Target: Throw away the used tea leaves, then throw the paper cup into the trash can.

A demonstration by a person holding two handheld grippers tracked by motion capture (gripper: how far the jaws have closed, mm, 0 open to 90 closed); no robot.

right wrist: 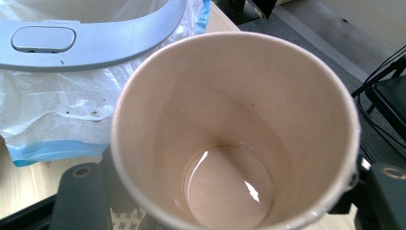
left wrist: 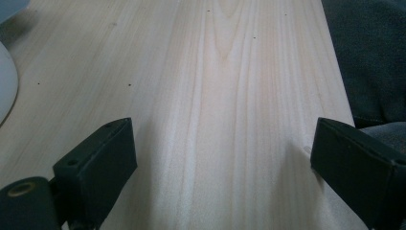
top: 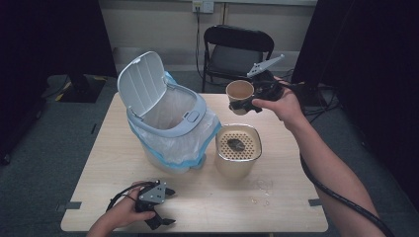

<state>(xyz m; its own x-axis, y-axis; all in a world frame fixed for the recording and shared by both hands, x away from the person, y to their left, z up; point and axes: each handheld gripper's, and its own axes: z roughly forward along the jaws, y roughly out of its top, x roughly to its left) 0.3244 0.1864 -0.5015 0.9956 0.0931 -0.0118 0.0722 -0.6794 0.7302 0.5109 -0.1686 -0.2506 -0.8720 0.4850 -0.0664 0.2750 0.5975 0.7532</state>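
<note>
A tan paper cup (top: pixel 240 91) hangs in the air above the table's far right part, tilted toward the camera, with my right gripper (top: pixel 243 104) shut on its lower wall. In the right gripper view the cup (right wrist: pixel 230 110) stands between the two black jaws, and a little pale liquid (right wrist: pixel 225 191) lies at its bottom. My left gripper (top: pixel 170 206) rests near the table's front edge at the left, held by a hand. Its jaws stand wide open over bare wood (left wrist: pixel 220 120) with nothing between them.
A grey-white bin (top: pixel 168 118) with its lid (top: pixel 141 81) raised and a blue-edged plastic liner stands mid-table. Right of it sits a beige container with a strainer top (top: pixel 238 143) bearing a dark lump. A few wet spots (top: pixel 262 190) mark the wood. A black chair (top: pixel 237 49) stands behind the table.
</note>
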